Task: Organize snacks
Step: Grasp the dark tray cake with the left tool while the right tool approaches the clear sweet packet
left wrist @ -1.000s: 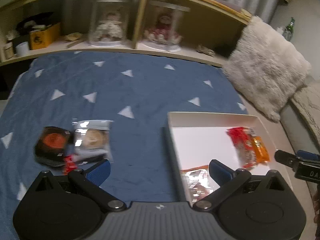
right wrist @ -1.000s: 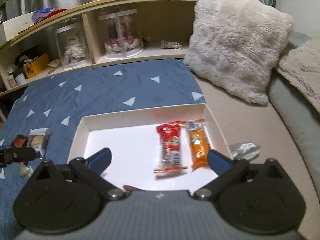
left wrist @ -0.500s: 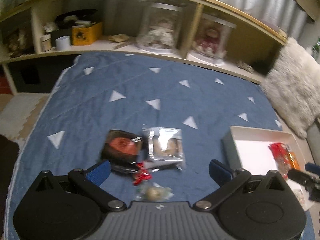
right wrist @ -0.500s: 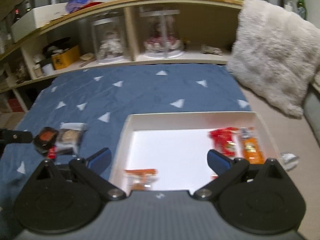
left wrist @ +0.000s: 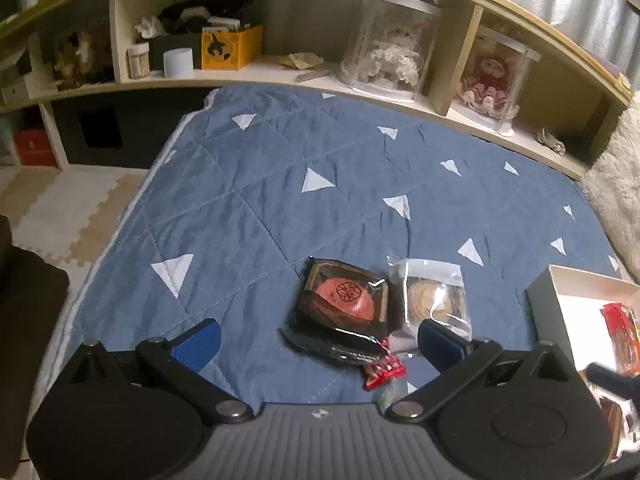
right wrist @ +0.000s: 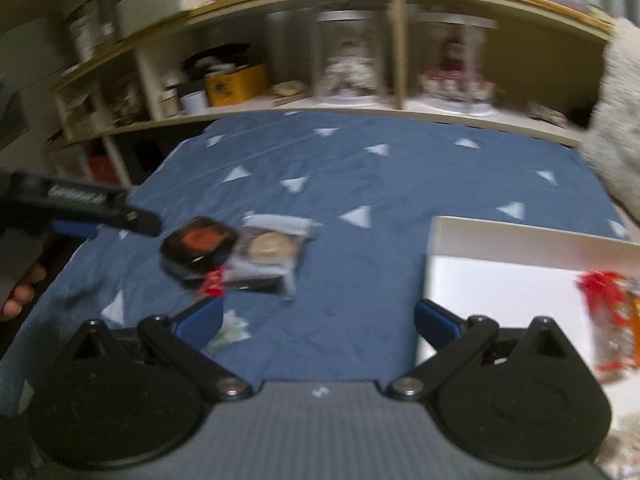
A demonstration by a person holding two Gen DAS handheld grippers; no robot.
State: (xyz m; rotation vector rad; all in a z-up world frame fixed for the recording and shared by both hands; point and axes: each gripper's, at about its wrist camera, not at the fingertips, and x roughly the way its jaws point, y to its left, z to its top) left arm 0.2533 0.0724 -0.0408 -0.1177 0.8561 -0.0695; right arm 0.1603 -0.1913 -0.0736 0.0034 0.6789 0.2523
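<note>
A dark packet with a red-orange round cake (left wrist: pixel 344 300) (right wrist: pixel 198 248) lies on the blue quilt (left wrist: pixel 320 208). Beside it on the right lies a clear bag with a pale round cookie (left wrist: pixel 434 300) (right wrist: pixel 272 252). A small red candy (left wrist: pixel 382 368) (right wrist: pixel 212 282) lies just in front of them. My left gripper (left wrist: pixel 320 344) is open and empty, hovering just short of these snacks. My right gripper (right wrist: pixel 318 320) is open and empty, between the snacks and the white tray (right wrist: pixel 440 240) (left wrist: pixel 544 296). The tray holds a red and an orange packet (right wrist: pixel 612 312).
A pale green wrapped sweet (right wrist: pixel 232 328) lies near my right gripper's left finger. A shelf (left wrist: pixel 280 68) with doll cases and a yellow box runs along the far edge. A furry cushion (right wrist: pixel 616 120) stands at right. Floor mats (left wrist: pixel 60 208) lie to the quilt's left.
Both grippers have swung left, away from the tray. The snacks on the quilt now sit between my left gripper's fingers in view; the tray has slid to the right edge.
</note>
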